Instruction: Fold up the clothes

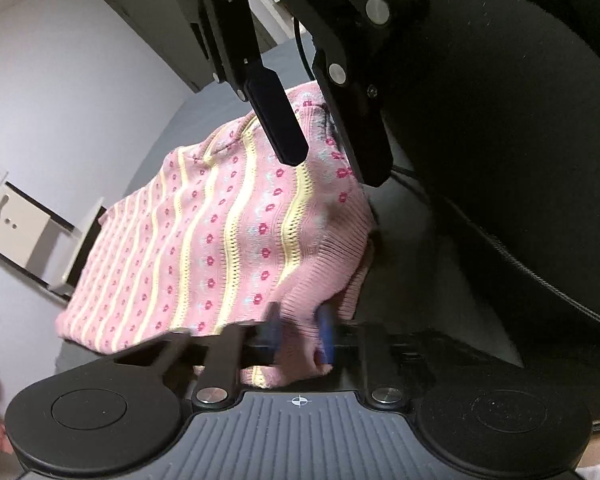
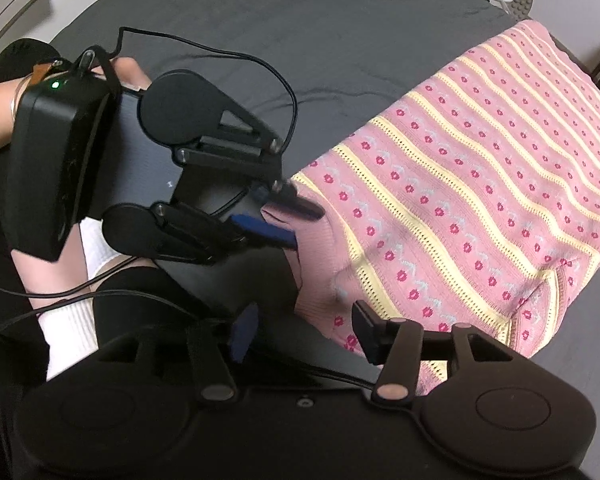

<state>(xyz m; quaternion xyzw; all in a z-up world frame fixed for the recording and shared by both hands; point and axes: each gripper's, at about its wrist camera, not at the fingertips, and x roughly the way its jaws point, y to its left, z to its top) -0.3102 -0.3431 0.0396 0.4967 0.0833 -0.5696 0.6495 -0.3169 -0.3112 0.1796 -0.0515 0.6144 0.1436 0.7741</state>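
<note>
a pink knitted garment (image 2: pixel 480 184) with yellow stripes and red flowers is spread over a dark grey sheet (image 2: pixel 300 32). its ribbed corner is pinched between the closed fingers of the left gripper (image 1: pixel 300 330). the right gripper (image 2: pixel 300 332) is held released, just beside the same hem.

Bed w/ dark grey sheet (image 2: pixel 300 28); pink knit sweater (image 2: pixel 480 160) w/ yellow stripes lies on it, ahead-right of right gripper (image 2: pixel 300 336).
</note>
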